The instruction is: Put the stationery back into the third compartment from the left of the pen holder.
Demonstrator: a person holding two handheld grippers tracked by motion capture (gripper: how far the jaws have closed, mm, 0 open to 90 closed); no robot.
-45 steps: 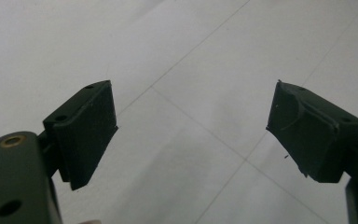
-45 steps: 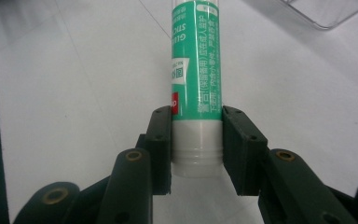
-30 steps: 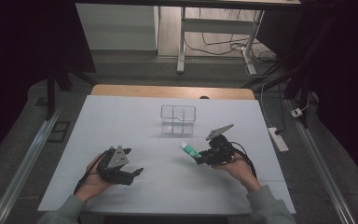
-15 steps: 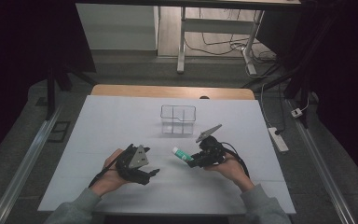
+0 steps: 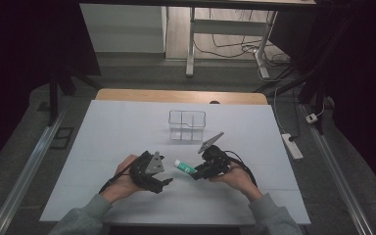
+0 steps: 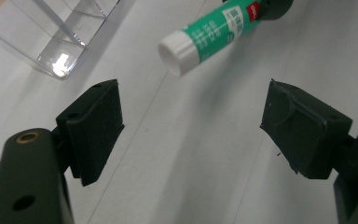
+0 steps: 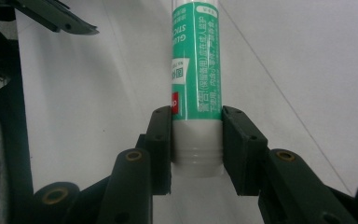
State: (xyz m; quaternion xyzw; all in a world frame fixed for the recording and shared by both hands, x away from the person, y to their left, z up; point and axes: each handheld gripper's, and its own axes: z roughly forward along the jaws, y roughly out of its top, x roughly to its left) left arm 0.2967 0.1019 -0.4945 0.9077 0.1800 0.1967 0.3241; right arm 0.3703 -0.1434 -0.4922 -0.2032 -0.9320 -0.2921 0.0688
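A green-and-white glue stick (image 5: pixel 185 167) is held level above the white table, its white cap pointing left. My right gripper (image 5: pixel 196 172) is shut on its white base end; in the right gripper view both pads (image 7: pixel 162 140) press on the glue stick (image 7: pixel 196 70). My left gripper (image 5: pixel 165 182) stands open just left of the stick, its fingertips a short way from the cap. In the left gripper view the glue stick (image 6: pixel 209 32) hangs beyond the wide-apart jaws of my left gripper (image 6: pixel 191 126), with nothing between them.
A clear plastic box (image 5: pixel 187 125) with compartments stands behind the grippers at mid-table; the clear box (image 6: pixel 51 37) is at upper left in the left gripper view. The white table sheet (image 5: pixel 103 137) lies bare at the left. A power strip (image 5: pixel 293 146) lies on the floor right.
The left hand has moved right and the right hand has moved left with the glue stick, so the two grippers now stand close together.
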